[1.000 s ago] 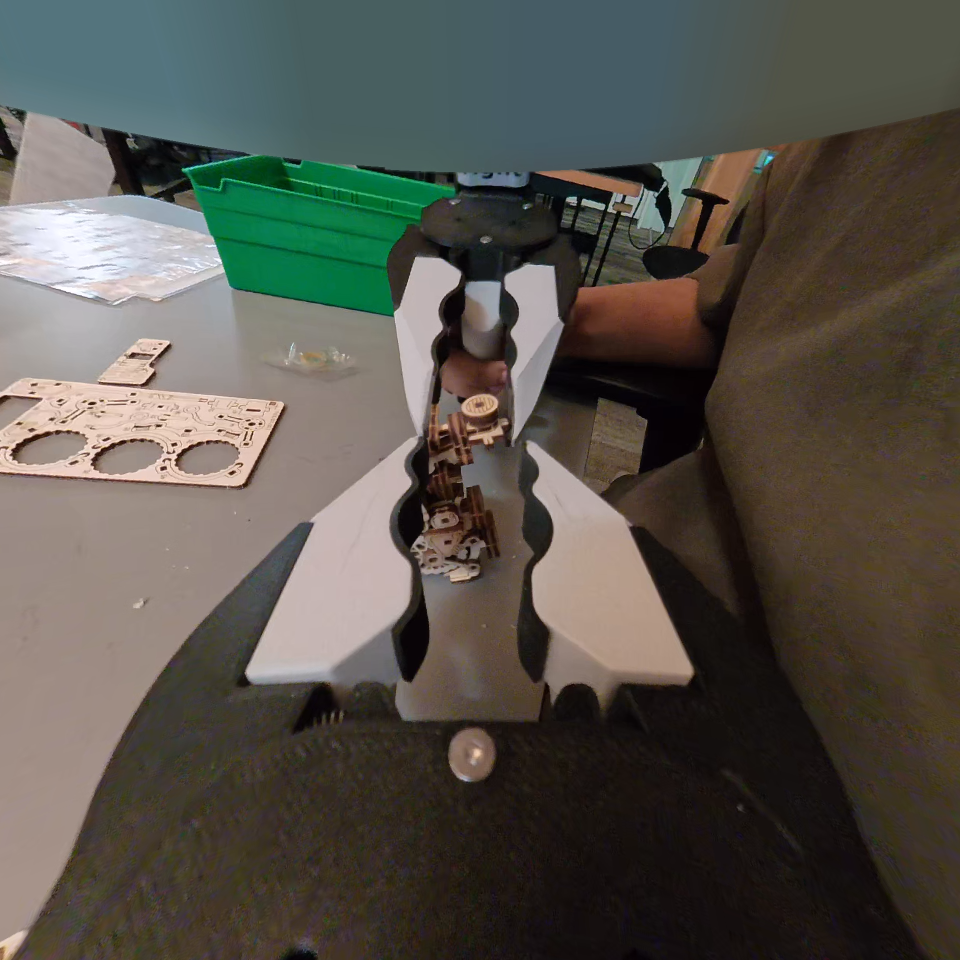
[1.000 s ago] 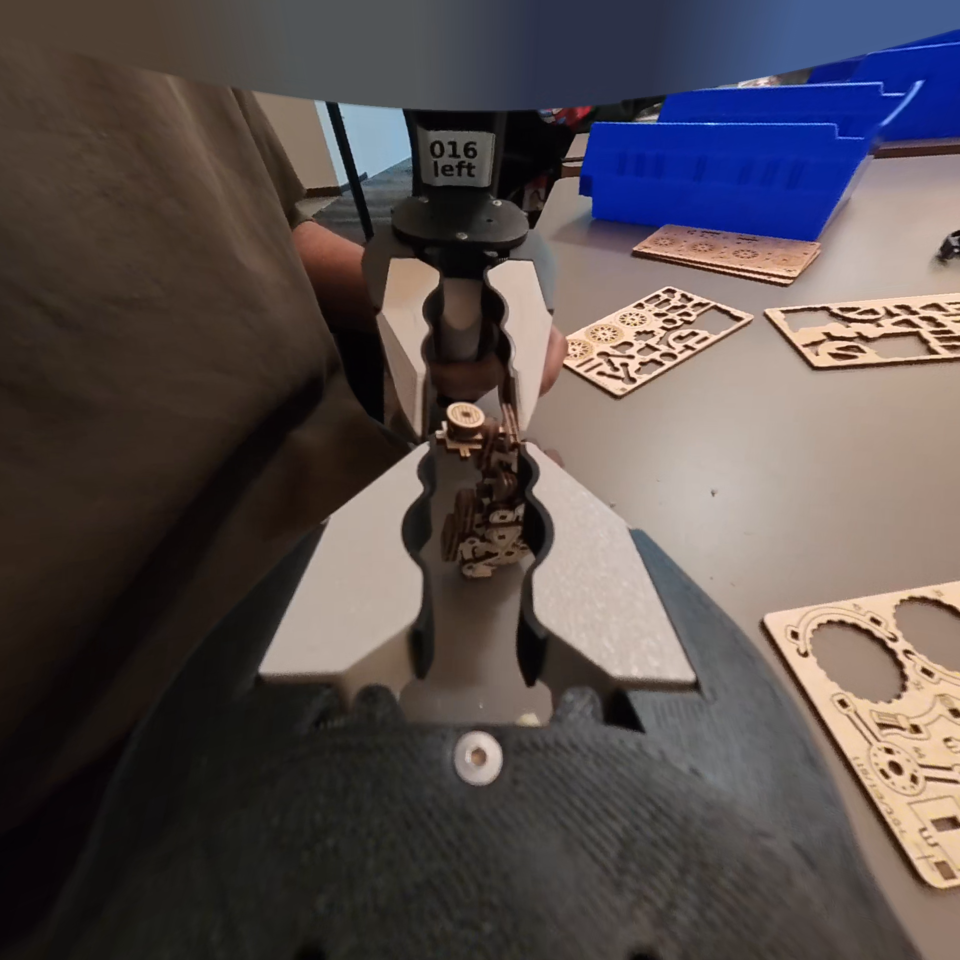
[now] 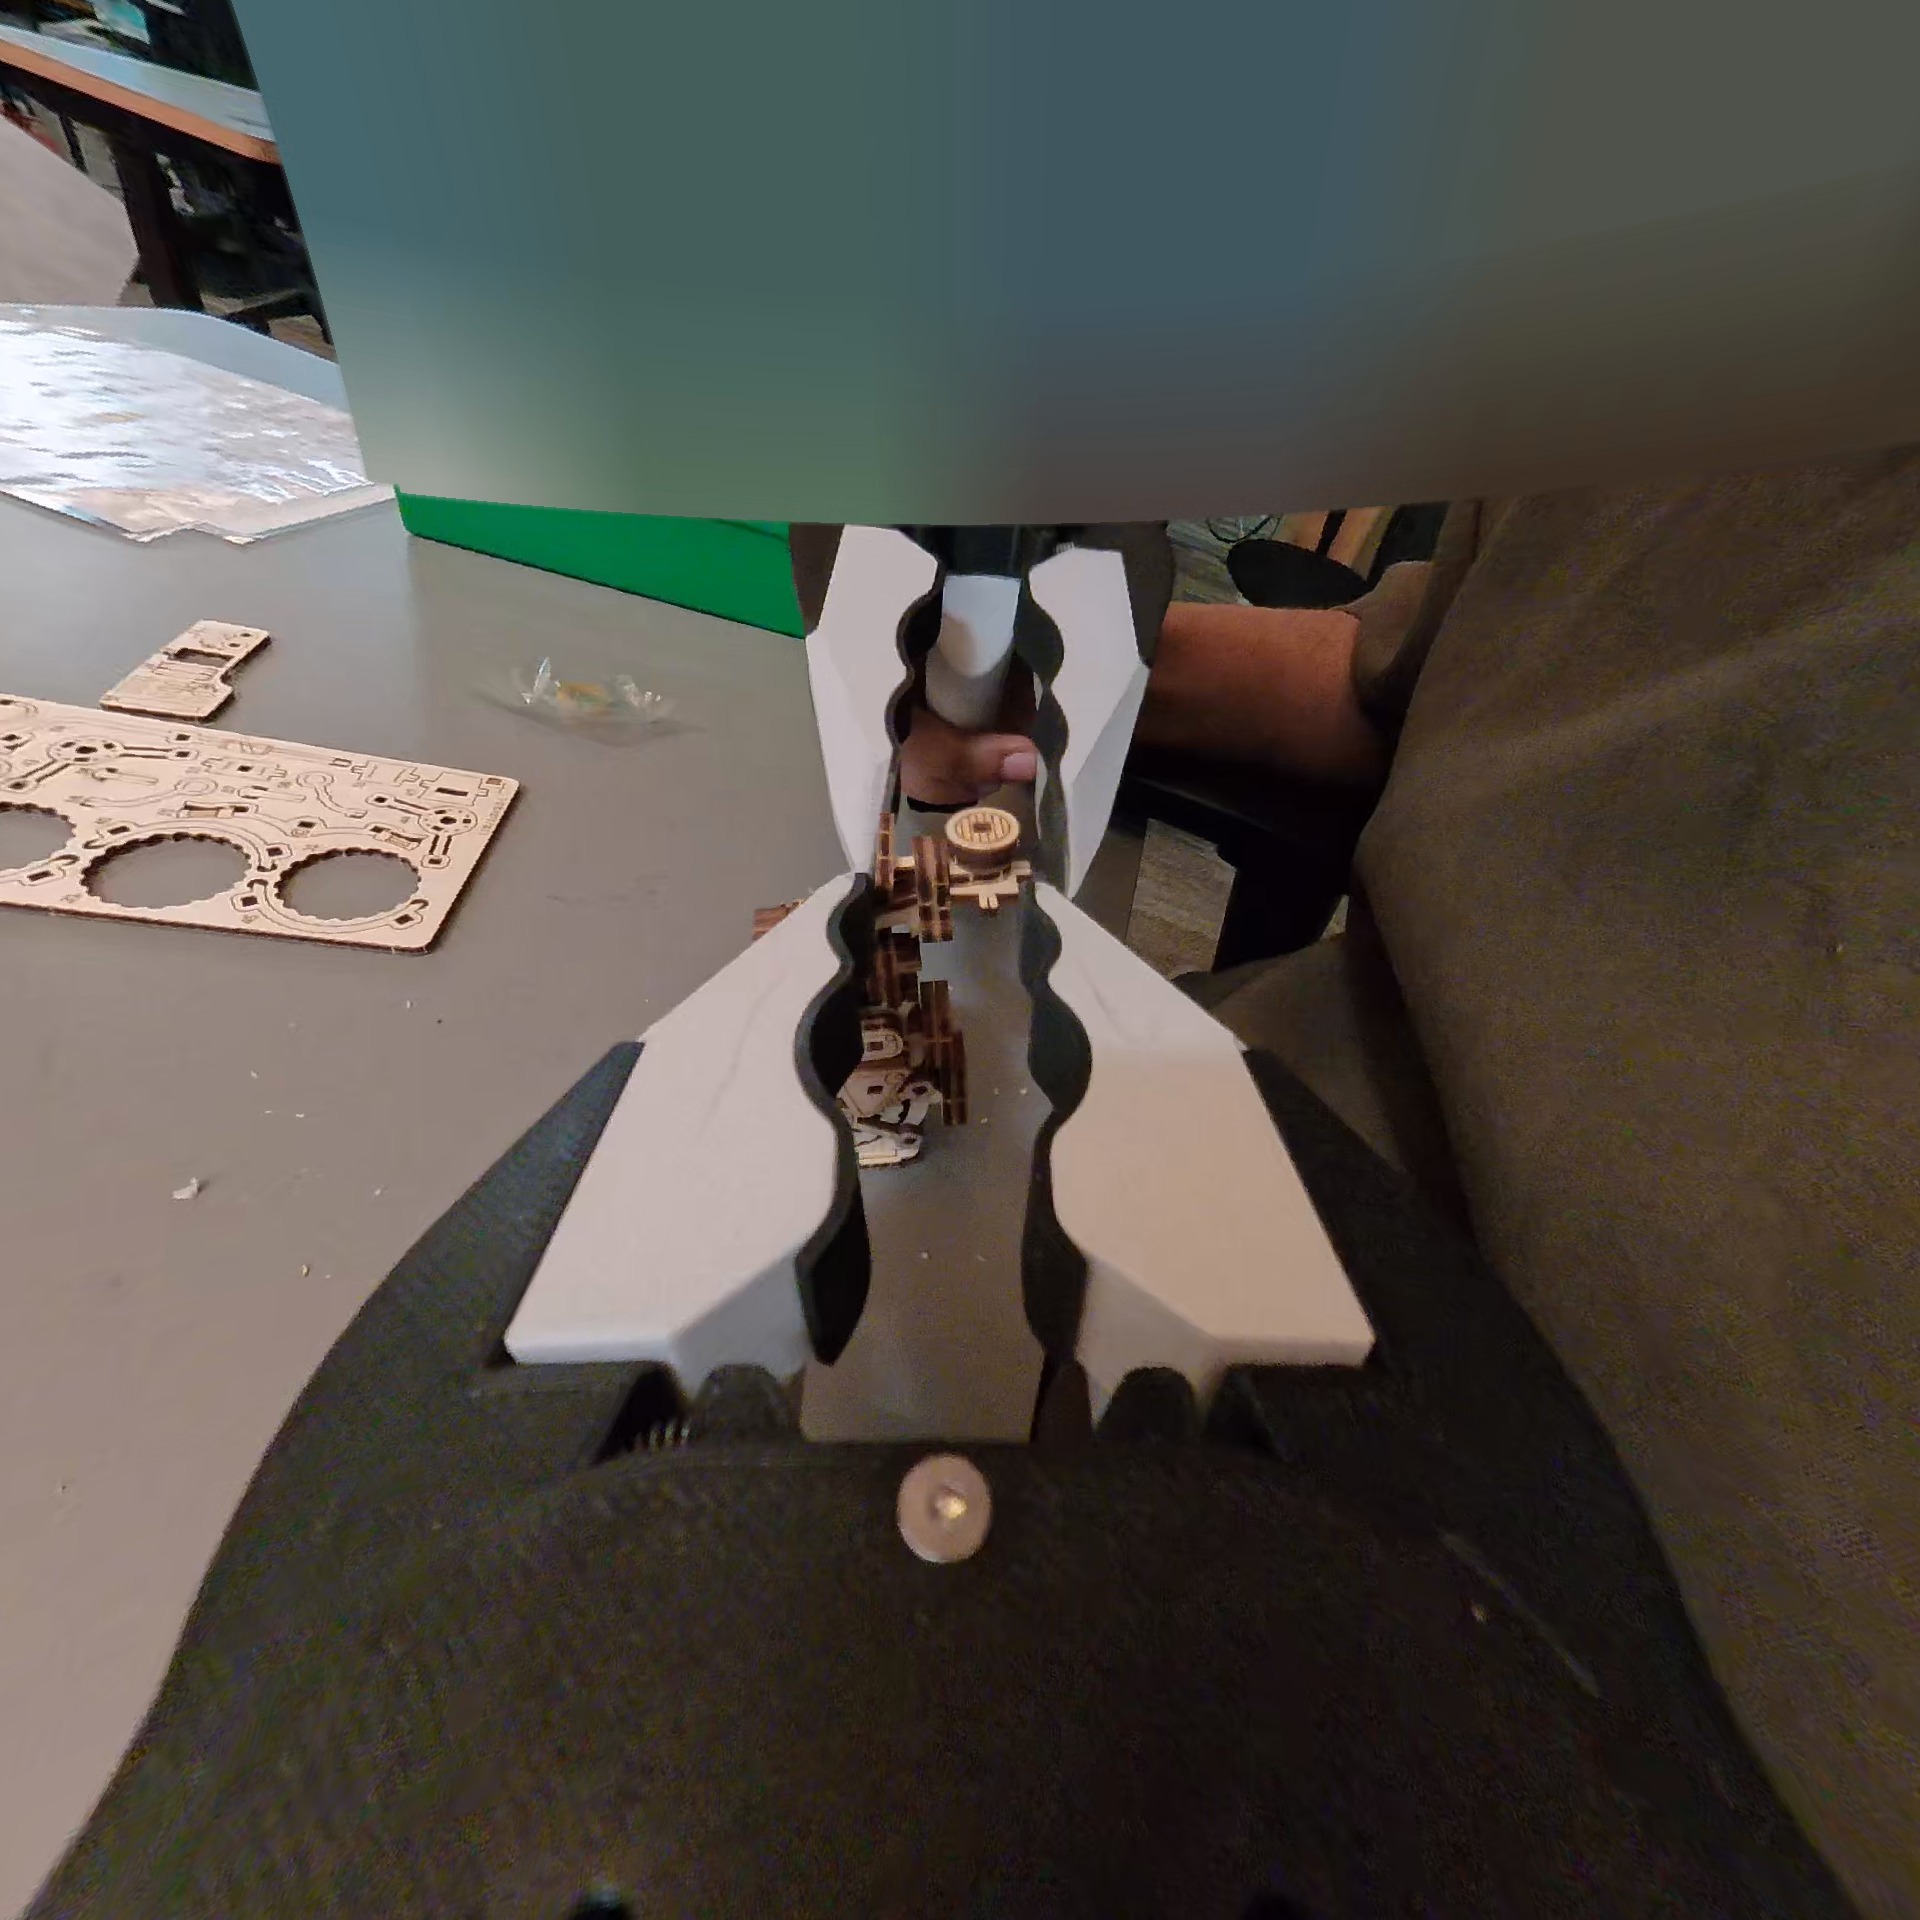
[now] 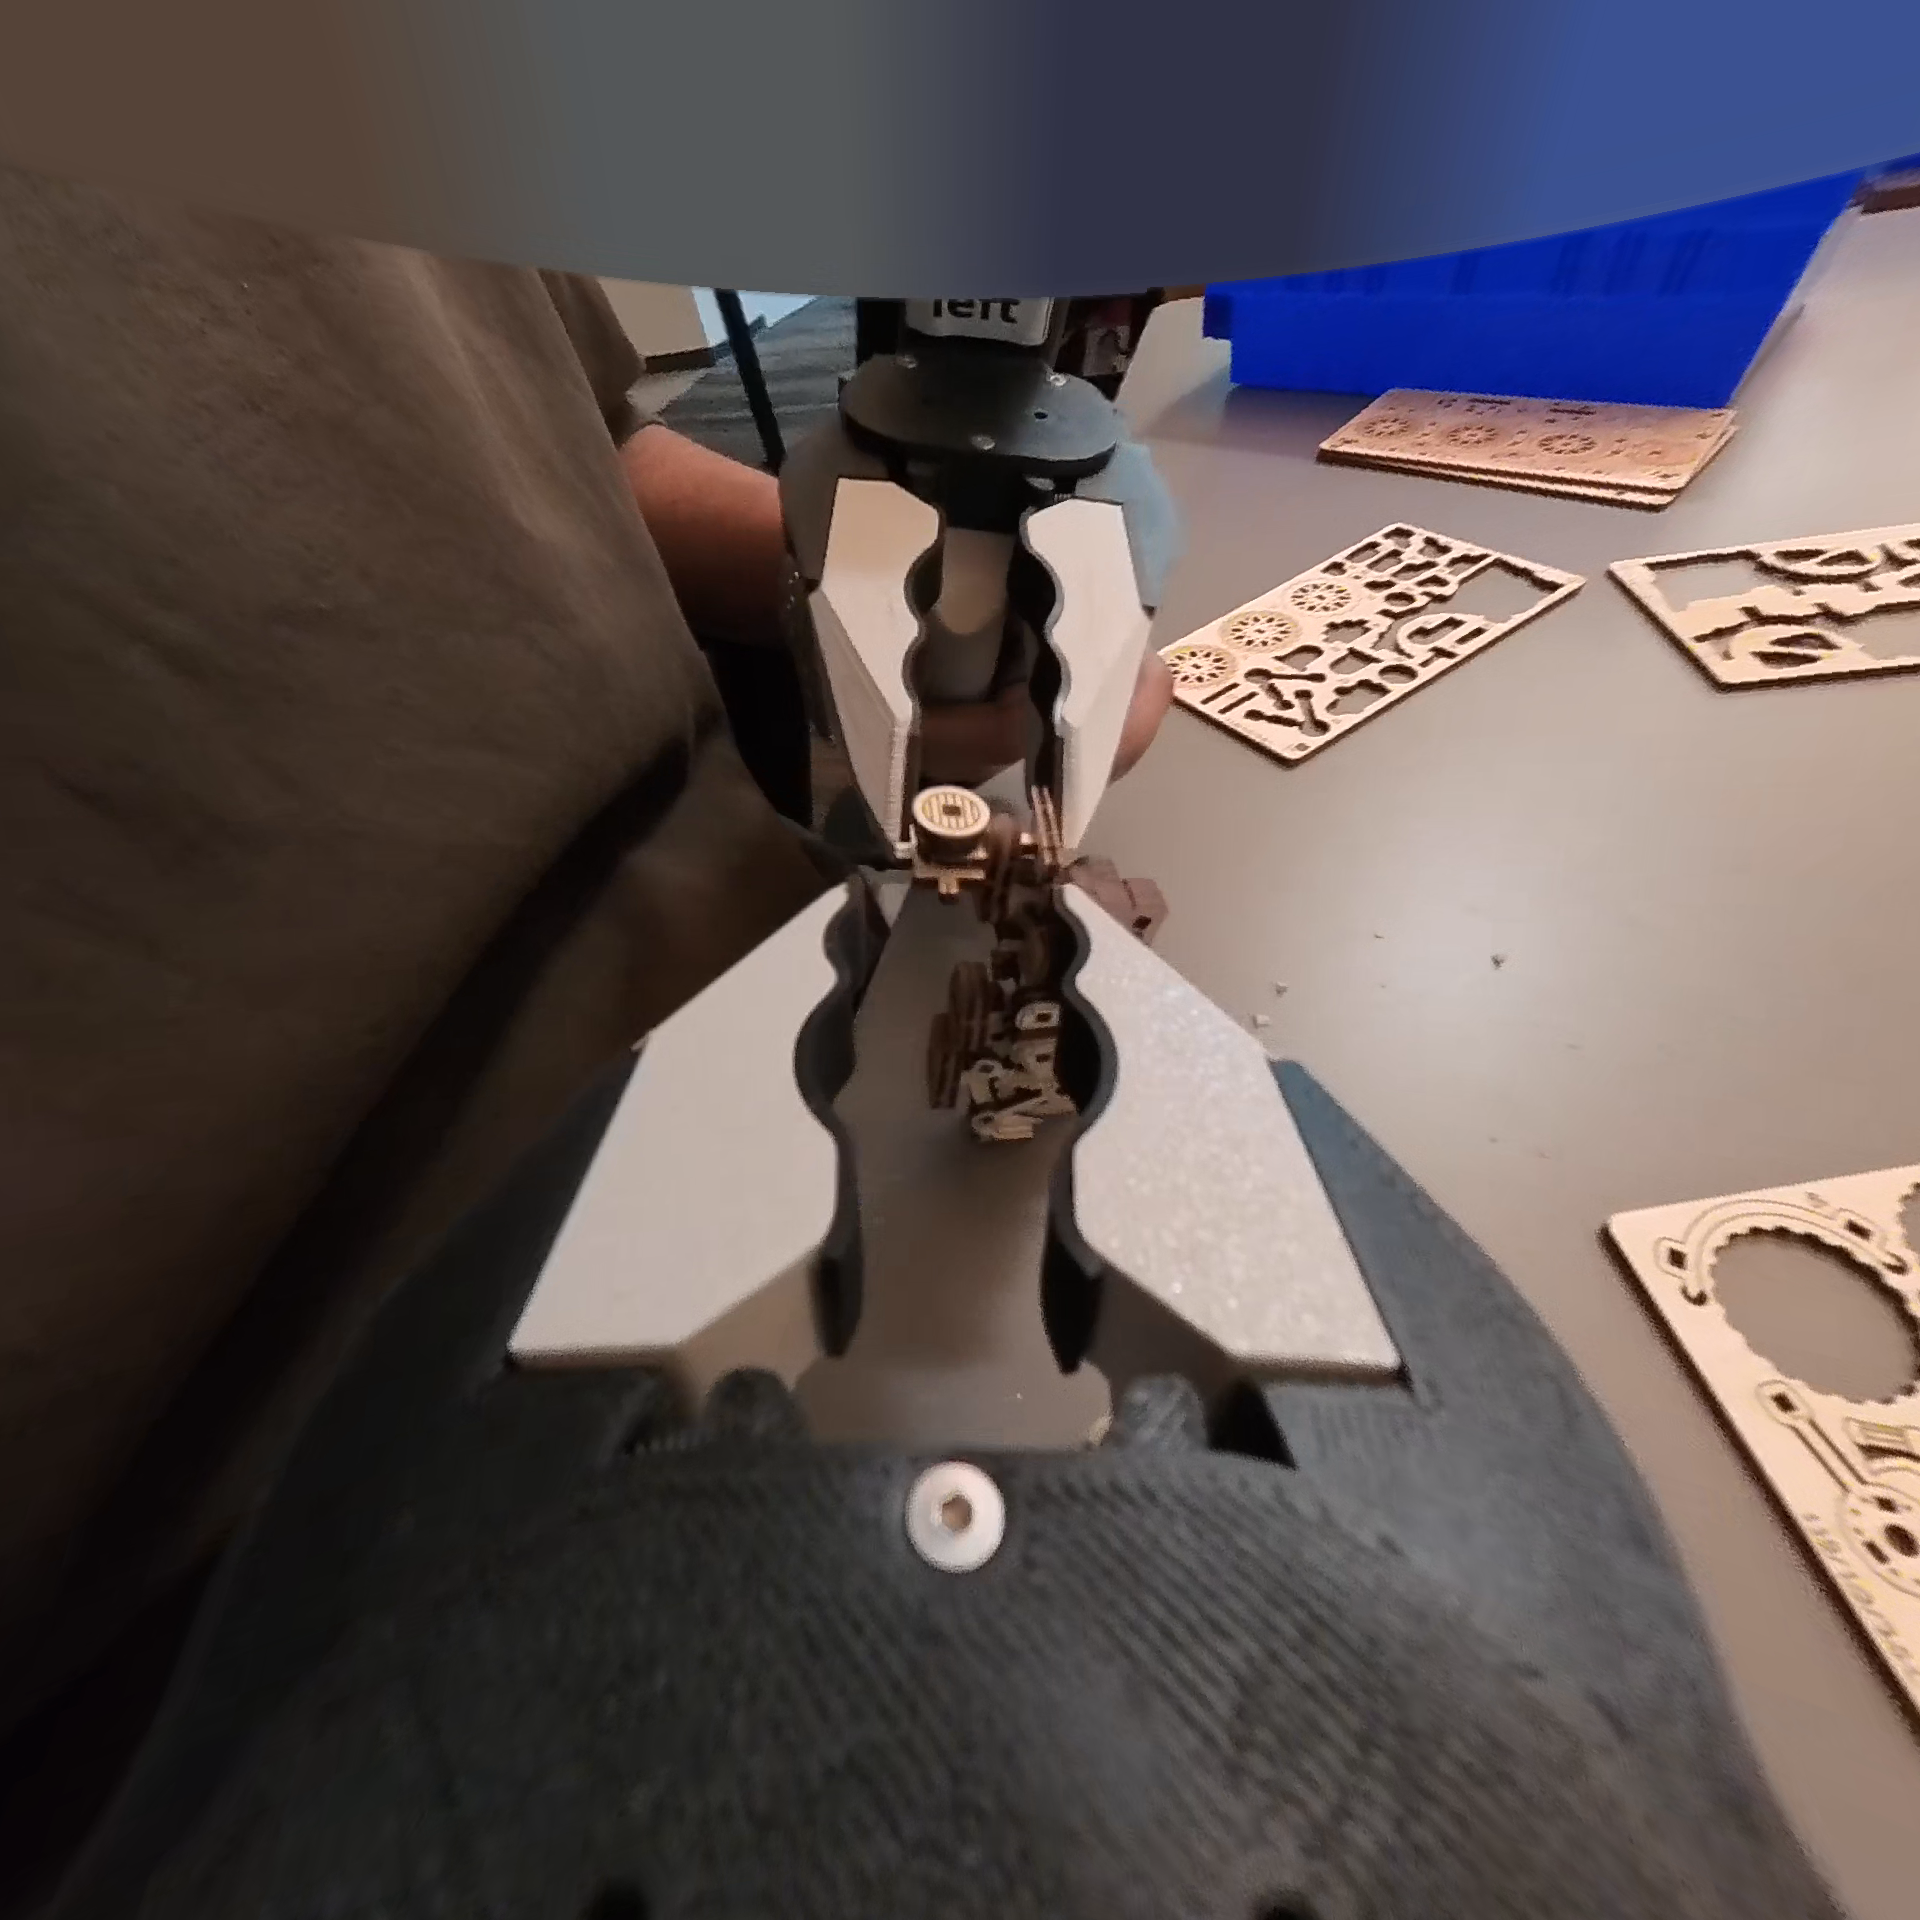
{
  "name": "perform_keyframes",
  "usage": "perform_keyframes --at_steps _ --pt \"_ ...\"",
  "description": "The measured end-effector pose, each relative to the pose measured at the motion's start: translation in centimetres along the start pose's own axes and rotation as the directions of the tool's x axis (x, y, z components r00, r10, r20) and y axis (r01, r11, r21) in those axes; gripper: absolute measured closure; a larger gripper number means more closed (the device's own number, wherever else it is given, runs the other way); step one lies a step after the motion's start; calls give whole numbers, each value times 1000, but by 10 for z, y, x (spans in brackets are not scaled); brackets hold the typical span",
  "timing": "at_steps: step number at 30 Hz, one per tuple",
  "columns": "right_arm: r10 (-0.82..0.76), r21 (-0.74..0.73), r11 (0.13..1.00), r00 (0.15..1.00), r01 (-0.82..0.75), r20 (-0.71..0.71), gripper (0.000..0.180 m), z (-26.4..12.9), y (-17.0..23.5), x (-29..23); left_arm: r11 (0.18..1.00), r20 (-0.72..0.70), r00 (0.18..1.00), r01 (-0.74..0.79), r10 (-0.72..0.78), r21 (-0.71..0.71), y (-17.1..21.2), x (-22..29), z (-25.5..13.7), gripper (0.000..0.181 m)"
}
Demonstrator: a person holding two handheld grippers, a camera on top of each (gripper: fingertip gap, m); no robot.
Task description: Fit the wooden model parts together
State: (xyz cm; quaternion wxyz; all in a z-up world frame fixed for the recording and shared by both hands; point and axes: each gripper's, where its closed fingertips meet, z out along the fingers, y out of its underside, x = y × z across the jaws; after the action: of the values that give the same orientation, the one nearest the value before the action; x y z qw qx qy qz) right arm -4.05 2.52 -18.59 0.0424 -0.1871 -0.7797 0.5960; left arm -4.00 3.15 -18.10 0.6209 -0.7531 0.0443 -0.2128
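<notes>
Spreading under everything is a plain grey desk (image 3: 312, 1091), dusted with pale wood crumbs. In the left wrist view a punched-out wooden sheet (image 3: 239, 831) lies flat on it, with a small wooden offcut (image 3: 187, 670) just beyond, a crumpled clear bag (image 3: 577, 691) nearer the middle and a shiny foil sheet (image 3: 156, 436) at the back beside a green bin (image 3: 603, 561). In the right wrist view a blue bin (image 4: 1558, 322) stands at the desk's far side, with a stack of wooden sheets (image 4: 1527, 447) in front of it and three loose cut sheets closer in. Past the desk edge, carpet and an office chair (image 3: 1288, 566) show. A person's brown shirt (image 3: 1662, 935) fills one side of each view.

The left gripper (image 3: 945, 894) and right gripper (image 4: 966, 894) meet tip to tip above the desk near its edge. The wooden model (image 3: 914, 997) hangs between them, a round knob uppermost. Both pairs of jaws are narrowed onto its top and appear to clamp it.

Compared with a second ago, little has changed: the grippers stay nose to nose and the model keeps its place, while the desk items sit slightly further left in the left wrist view.
</notes>
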Motion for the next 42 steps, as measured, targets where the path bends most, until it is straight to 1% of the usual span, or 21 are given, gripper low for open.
perform_keyframes --at_steps 7,14,21,32,42 --pt "42 43 998 999 -43 12 147 -8 -6 4 1000 -16 1000 -23 23 -8 2 4 1 157" --pt "-23 10 1000 1000 23 -2 153 -4 -2 0 1000 -22 1000 -21 21 -9 2 6 2 157" --pt "-77 1 997 996 77 -35 151 -4 -3 1 1000 -27 999 -23 23 -12 2 7 2 157" --pt "-97 1 995 995 97 -19 155 -3 -3 -4 1000 -38 999 -20 20 -16 3 9 3 157" --pt "-84 3 996 996 84 -17 155 -3 -2 -4 998 -27 999 -46 45 -34 4 9 2 157"
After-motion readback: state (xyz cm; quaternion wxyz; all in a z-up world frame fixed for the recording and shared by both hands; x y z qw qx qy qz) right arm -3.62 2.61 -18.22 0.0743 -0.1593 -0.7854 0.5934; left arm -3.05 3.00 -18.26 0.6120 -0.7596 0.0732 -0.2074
